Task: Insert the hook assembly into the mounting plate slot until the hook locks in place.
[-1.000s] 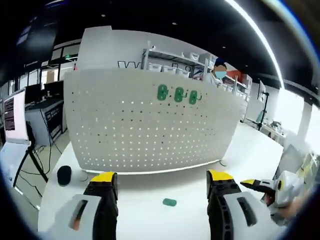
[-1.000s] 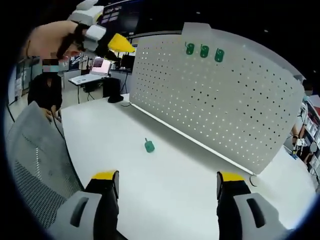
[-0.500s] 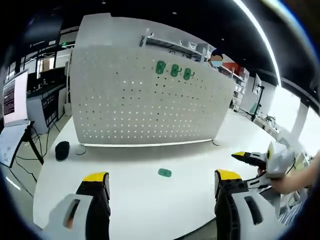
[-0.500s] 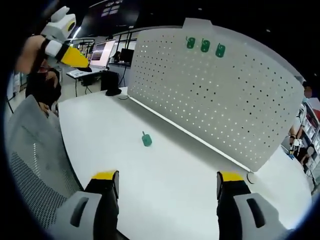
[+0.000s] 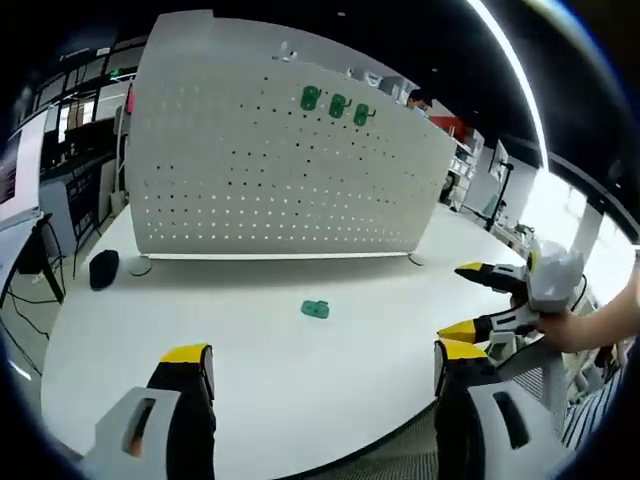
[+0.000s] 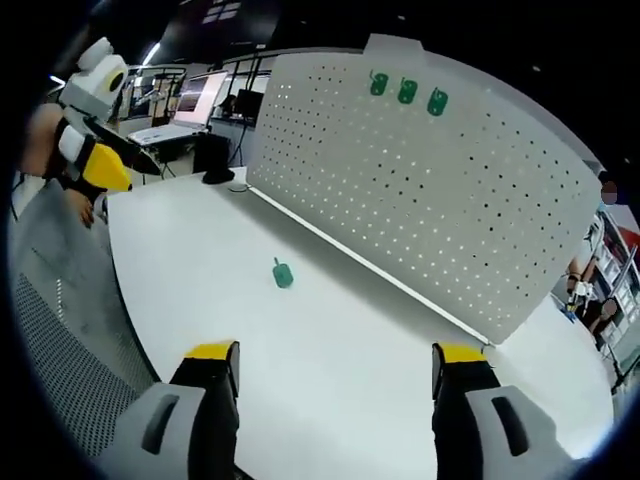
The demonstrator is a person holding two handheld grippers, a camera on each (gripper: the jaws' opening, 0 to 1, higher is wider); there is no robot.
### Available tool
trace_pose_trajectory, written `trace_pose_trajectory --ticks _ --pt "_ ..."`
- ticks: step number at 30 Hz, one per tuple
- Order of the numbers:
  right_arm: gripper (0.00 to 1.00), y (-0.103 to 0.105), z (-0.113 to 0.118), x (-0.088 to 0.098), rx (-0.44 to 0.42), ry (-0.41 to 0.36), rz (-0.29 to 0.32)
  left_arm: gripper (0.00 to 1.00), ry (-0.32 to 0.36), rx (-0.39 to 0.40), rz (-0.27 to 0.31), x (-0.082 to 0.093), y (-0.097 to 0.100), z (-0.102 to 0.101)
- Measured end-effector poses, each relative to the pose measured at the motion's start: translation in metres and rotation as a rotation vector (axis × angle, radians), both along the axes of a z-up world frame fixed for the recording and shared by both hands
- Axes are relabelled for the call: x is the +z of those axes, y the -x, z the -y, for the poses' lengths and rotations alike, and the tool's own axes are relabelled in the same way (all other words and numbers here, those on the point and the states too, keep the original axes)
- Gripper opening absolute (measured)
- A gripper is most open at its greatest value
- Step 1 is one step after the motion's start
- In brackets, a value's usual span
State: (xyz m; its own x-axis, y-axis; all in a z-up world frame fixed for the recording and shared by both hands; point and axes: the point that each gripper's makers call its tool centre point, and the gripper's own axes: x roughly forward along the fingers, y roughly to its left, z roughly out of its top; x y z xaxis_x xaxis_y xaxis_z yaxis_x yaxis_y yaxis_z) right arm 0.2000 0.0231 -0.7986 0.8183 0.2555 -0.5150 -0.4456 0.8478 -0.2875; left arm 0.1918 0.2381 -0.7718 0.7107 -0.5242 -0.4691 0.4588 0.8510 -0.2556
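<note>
While both grippers hang back off the counter edge, the green hook assembly (image 5: 316,309) lies loose on the white counter (image 5: 230,340), well apart from everything. In the left gripper view it sits near centre, about 12 o'clock from the left gripper (image 5: 318,372), whose yellow-tipped jaws stand wide apart with nothing between them. Behind it the white mounting plate (image 5: 250,170), a perforated board, stands upright across the counter, with three green hooks (image 5: 336,103) already hung near its top edge at roughly 12 o'clock. A small dark object (image 5: 103,269) sits at 9 o'clock by the board's foot; can't tell what it is. At 3 o'clock the right gripper (image 5: 472,300) comes into this view, jaws parted, a hand (image 5: 585,325) behind it.

In the right gripper view the hook assembly (image 6: 283,273) lies at about 11 o'clock from the right gripper (image 6: 335,358), jaws apart and empty, the plate (image 6: 430,190) running from 12 to 3 o'clock.

Handling, judged: small moulded plastic, light, stiff, likely a bit slick, so it may skid or twist when pinched. Best hold looks like the flat body across its sides, leaving the insert end free for the slot.
</note>
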Motion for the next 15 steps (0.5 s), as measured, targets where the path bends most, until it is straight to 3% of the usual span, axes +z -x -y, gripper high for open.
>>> trace_pose_trajectory --ticks 5,8,11,14,15 --pt "0.74 0.002 -0.004 0.000 0.010 -0.032 -0.016 0.94 0.015 0.006 0.010 -0.006 0.003 0.003" --pt "0.73 0.002 -0.005 -0.004 0.004 -0.084 -0.053 0.93 -0.044 -0.006 0.022 -0.007 0.003 0.002" --pt "0.72 0.001 -0.008 -0.005 -0.008 -0.144 -0.091 0.93 -0.022 0.004 -0.018 -0.012 0.005 0.000" --pt "0.69 -0.005 -0.014 -0.003 -0.003 -0.154 -0.098 0.94 -0.024 0.003 -0.026 -0.014 0.006 -0.002" --pt "0.67 -0.010 -0.022 -0.002 -0.018 -0.206 -0.110 0.93 -0.015 0.005 -0.025 -0.013 0.007 -0.002"
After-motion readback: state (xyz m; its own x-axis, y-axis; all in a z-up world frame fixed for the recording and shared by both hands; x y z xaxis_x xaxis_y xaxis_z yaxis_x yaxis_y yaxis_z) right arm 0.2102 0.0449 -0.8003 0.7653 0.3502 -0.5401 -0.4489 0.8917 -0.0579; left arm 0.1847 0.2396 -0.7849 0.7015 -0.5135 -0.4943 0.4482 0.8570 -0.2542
